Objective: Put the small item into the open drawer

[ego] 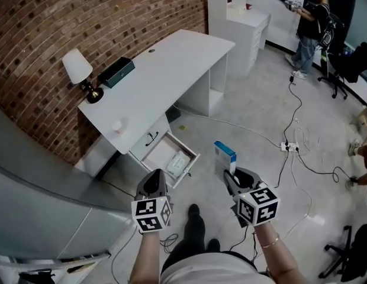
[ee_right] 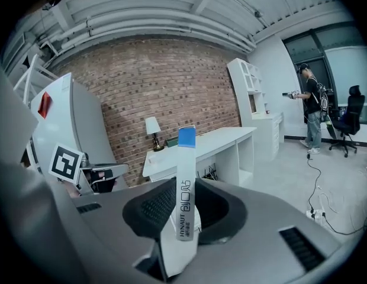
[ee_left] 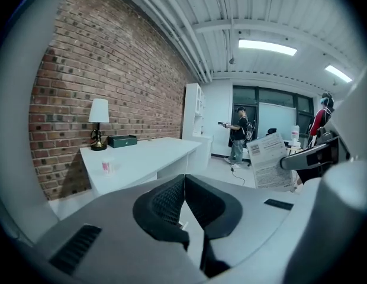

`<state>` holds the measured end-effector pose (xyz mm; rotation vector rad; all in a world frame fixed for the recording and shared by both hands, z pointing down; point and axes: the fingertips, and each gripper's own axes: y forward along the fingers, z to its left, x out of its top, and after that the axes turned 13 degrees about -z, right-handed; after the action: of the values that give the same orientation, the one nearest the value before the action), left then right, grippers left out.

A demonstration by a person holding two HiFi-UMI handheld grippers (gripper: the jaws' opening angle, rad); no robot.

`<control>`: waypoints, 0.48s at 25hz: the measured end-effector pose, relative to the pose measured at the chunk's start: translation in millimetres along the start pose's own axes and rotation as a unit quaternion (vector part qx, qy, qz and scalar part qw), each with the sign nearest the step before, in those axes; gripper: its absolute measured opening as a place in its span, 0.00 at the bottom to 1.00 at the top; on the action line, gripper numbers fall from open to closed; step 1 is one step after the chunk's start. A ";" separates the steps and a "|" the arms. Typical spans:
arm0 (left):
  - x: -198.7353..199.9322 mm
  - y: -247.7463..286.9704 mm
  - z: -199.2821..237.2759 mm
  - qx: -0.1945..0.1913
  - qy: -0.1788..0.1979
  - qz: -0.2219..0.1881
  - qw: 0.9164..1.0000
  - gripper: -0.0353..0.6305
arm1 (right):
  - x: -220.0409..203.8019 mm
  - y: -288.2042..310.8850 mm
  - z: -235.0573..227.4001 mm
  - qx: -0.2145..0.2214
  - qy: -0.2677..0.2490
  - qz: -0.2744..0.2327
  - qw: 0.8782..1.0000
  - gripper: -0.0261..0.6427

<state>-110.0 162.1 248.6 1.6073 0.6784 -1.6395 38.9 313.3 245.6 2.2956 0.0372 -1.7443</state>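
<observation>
My right gripper (ego: 234,180) is shut on a small flat white box with a blue end (ego: 224,159), held upright above the floor; in the right gripper view the small box (ee_right: 185,185) stands between the black pads, edge on. The open drawer (ego: 169,158) juts from the white desk (ego: 166,76), with some white things lying in it. My left gripper (ego: 155,185) hovers just right of and below the drawer's corner. Its jaws meet at the tips (ee_left: 184,182) with nothing between them.
On the desk stand a lamp (ego: 81,76), a dark green box (ego: 117,71) and a small cup (ego: 118,126). Brick wall behind. Cables and a power strip (ego: 290,147) lie on the floor. A person (ego: 309,31) stands far back; office chairs (ego: 347,67) at right.
</observation>
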 end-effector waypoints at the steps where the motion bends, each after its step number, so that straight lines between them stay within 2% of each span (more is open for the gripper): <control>1: -0.2 15.4 12.1 0.004 -0.004 0.000 1.000 0.09 | 2.4 19.7 -1.7 0.002 -0.002 0.003 1.000 0.19; 7: -1.2 99.4 70.6 -0.002 -0.017 0.012 1.000 0.09 | 14.7 125.0 -7.1 0.003 -0.007 0.017 1.000 0.19; 12: 4.6 145.6 101.2 -0.012 -0.014 0.015 1.000 0.09 | 23.2 180.7 -8.8 -0.001 -0.008 0.024 1.000 0.19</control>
<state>-55.2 -5.3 269.6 1.5675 0.6555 -1.6229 85.4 137.5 259.7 2.2622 -0.0188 -1.7371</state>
